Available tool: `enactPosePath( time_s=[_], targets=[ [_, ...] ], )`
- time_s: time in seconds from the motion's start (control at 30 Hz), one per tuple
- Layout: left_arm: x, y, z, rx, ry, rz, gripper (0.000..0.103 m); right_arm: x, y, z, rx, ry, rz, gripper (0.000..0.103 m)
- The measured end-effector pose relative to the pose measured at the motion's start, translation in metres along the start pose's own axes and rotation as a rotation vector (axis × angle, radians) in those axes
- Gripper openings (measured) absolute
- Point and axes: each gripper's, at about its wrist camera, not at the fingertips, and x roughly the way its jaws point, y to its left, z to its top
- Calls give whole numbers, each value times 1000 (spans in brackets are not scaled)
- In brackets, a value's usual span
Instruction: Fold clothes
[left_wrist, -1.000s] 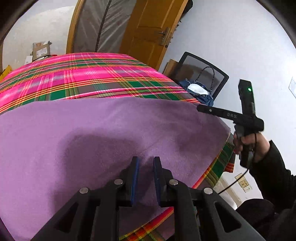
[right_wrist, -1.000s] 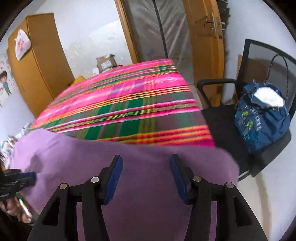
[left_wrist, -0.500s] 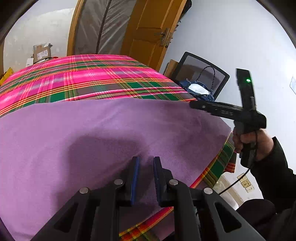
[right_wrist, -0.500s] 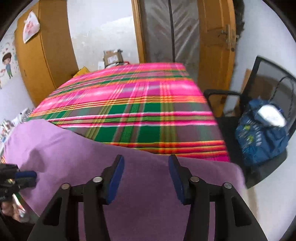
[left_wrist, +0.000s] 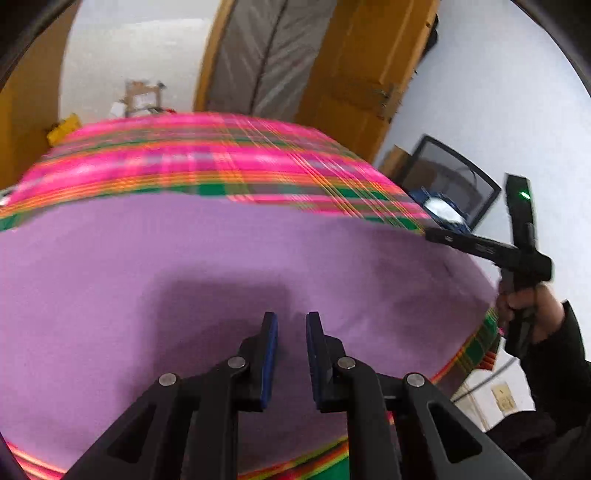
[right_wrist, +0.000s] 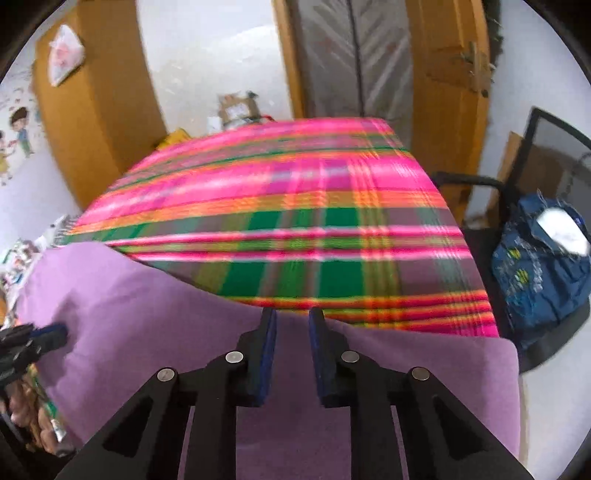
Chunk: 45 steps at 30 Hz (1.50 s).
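Purple garment (left_wrist: 184, 280), soft matte fabric, spread flat over plaid cloth (right_wrist: 295, 206)

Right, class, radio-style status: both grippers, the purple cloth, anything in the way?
Left gripper part-open over purple cloth. Right gripper closing at cloth's far edge, grip unclear. Plaid table beyond, no obstruction.

A plain lilac cloth (left_wrist: 184, 280), soft and felt-like, lies spread flat over the near part of a bed with a pink, green and orange plaid cover (right_wrist: 295, 206). Its far edge runs across the plaid, slightly wavy, with a small raised hump near the middle. Its near right corner reaches the bed's edge. No fold shows in it; the surface is smooth, with faint creases.
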Motion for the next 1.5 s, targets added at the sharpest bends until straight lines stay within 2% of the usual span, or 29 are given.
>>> enactPosePath(
  time_s=[0.13, 0.2, 0.37, 0.53, 0.6, 0.93, 1.1, 1.2, 1.5],
  targets=[
    [-23, 40, 3, -73, -64, 115, 15, -8, 29, 2, -42, -23, 85, 21],
    [-31, 62, 0, -124, -74, 170, 15, -6, 45, 2, -62, -22, 126, 25],
    [-52, 105, -13, -234, -99, 274, 15, 4, 87, 1, -141, 0, 215, 26],
    [-66, 128, -25, -310, -115, 324, 15, 21, 113, -1, -190, 51, 233, 27],
    [-73, 135, -29, -333, -127, 332, 15, 26, 121, -3, -213, 64, 231, 32],
    [-122, 202, -45, -489, -219, 457, 15, 42, 137, 2, -218, 69, 243, 32],
    [-128, 231, -58, -559, -217, 453, 15, 46, 135, 6, -178, 66, 219, 32],
    [-133, 238, -62, -578, -236, 421, 15, 50, 135, 6, -168, 74, 207, 32],
    [-154, 266, -75, -658, -284, 421, 16, 56, 141, 10, -169, 72, 206, 32]
  ],
)
